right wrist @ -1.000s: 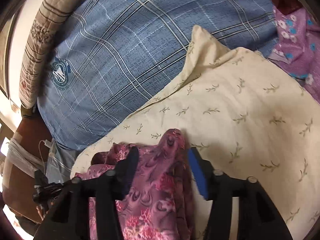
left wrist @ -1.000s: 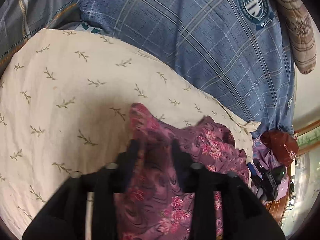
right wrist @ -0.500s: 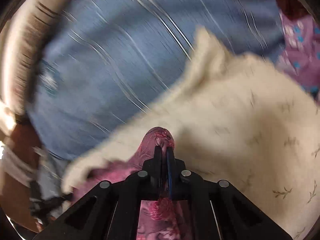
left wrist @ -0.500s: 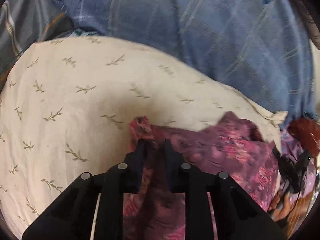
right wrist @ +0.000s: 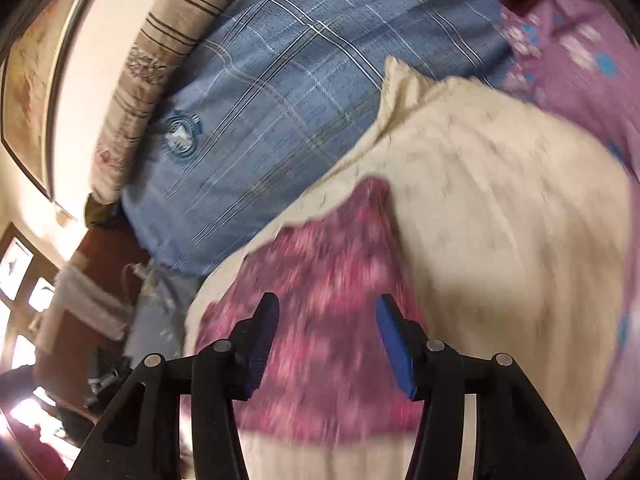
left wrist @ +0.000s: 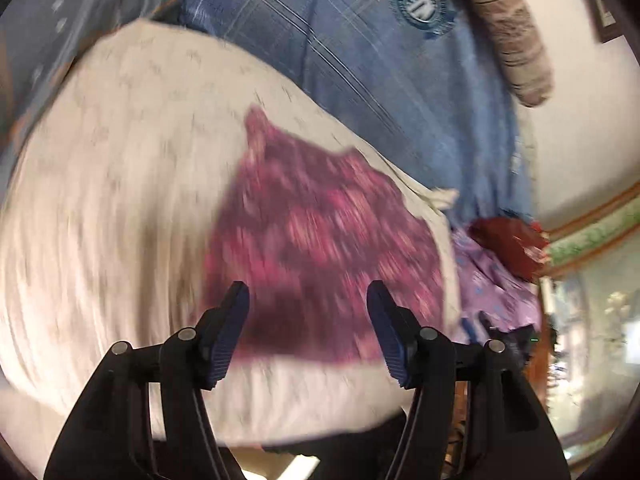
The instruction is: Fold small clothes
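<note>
A small magenta floral garment (left wrist: 320, 240) lies spread flat on a cream leaf-print pillow (left wrist: 120, 200). It also shows in the right wrist view (right wrist: 320, 288) on the same pillow (right wrist: 500, 240). My left gripper (left wrist: 308, 304) is open and empty, raised above the garment's near part. My right gripper (right wrist: 326, 320) is open and empty, raised above the garment too. Both views are motion-blurred.
A blue plaid pillow (left wrist: 380, 72) with a round badge lies behind the cream one, also in the right wrist view (right wrist: 300, 100). A brown striped bolster (right wrist: 160, 60) lies along the wall. Purple floral cloth (right wrist: 580, 60) and a dark red item (left wrist: 508, 244) lie to the side.
Both grippers were shut on the garment's far corners half a second ago. Now both have opened, let it go and pulled back upward; the garment lies spread flat.
</note>
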Motion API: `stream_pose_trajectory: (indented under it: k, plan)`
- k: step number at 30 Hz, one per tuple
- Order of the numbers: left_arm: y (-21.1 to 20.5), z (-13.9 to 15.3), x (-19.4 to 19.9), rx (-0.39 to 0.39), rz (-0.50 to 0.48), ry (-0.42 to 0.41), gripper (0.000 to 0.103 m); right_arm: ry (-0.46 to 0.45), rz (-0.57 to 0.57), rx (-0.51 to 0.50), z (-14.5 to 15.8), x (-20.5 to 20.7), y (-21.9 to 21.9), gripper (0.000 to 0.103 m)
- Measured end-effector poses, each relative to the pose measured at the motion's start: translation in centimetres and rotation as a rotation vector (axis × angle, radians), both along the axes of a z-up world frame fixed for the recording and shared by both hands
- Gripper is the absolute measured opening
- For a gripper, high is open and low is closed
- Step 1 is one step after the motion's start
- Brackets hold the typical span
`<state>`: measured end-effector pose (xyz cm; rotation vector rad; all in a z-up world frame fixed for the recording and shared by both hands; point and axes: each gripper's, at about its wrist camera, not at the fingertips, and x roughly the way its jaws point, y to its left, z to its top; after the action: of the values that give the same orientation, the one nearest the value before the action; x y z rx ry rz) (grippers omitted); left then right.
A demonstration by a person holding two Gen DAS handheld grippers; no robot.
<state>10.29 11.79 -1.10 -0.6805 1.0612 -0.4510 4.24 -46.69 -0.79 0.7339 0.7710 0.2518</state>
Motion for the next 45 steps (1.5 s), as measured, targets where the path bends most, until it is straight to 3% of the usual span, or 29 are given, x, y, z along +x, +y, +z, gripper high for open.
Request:
stream_pose_trajectory:
  k: [3,8,16,17,18,19,22,23,24,28,32,33,34,35,38,43,44,45]
  plan:
    - [0.1,-1.3,-3.0,-0.048,0.010,0.035,0.069,0.055,-0.007,0.063,-1.7,-3.2,0.2,0.063]
    - [-0.5,-3.8,-3.6,-0.135,0.055,0.139,0.069,0.139,-0.002,0.131,-5.0,-3.2,1.0,0.063]
    - [-1.7,-6.4,-0.4,-0.097,0.132,0.211,0.065,0.189,-0.074,0.273,-8.7,-0.5,0.6,0.063]
    - [-1.9,-5.9,0.3,-0.076,0.136,0.195,0.041,0.179,-0.081,0.295,-8.6,0.1,0.2,0.050]
    - [-2.2,-5.1,0.6,-0.071,0.138,0.175,0.022,0.160,-0.086,0.278,-7.9,0.5,-0.1,0.030]
    - [-2.1,-4.1,0.6,-0.065,0.139,0.145,0.021,0.123,-0.081,0.244,-6.7,0.8,-0.4,0.006]
    - [-2.2,0.0,-0.2,0.016,0.142,-0.015,0.019,-0.105,-0.086,0.043,-0.8,-0.6,-0.8,0.004]
    - [-2.4,0.7,-0.7,0.053,0.133,-0.051,0.019,-0.138,-0.100,-0.038,0.4,-1.2,-0.9,0.003]
    - [-2.6,0.4,-1.1,0.088,0.123,-0.058,0.019,-0.131,-0.116,-0.051,0.4,-1.5,-1.6,0.000]
    - [-2.2,-4.9,-1.7,0.094,0.114,0.102,0.019,0.046,-0.168,0.025,-4.7,-2.0,-4.3,0.001]
    - [-0.4,-6.0,-2.4,0.008,0.150,0.131,0.019,0.090,-0.151,0.193,-7.0,-3.6,-4.2,0.011]
    - [-0.3,-5.7,-2.5,0.012,0.156,0.120,0.022,0.090,-0.145,0.221,-7.1,-4.0,-3.7,0.029]
    - [-0.3,-5.4,-2.4,0.018,0.154,0.108,0.023,0.089,-0.141,0.234,-7.2,-4.1,-3.1,0.059]
    - [-0.3,-5.3,-2.4,0.017,0.148,0.105,0.028,0.085,-0.135,0.253,-7.3,-4.1,-2.3,0.079]
    - [-1.0,-5.6,-2.3,-0.002,0.141,0.115,0.052,0.072,-0.110,0.257,-8.0,-3.1,-0.7,0.079]
    - [-2.6,-6.9,-0.5,-0.020,0.139,0.172,0.053,0.123,-0.154,0.240,-9.2,-0.7,1.0,0.080]
    - [-2.7,-6.9,-0.3,-0.023,0.138,0.173,0.051,0.113,-0.161,0.229,-8.6,-0.3,0.9,0.069]
    - [-2.9,-6.8,-0.1,-0.023,0.137,0.176,0.046,0.099,-0.147,0.223,-8.1,0.1,0.8,0.045]
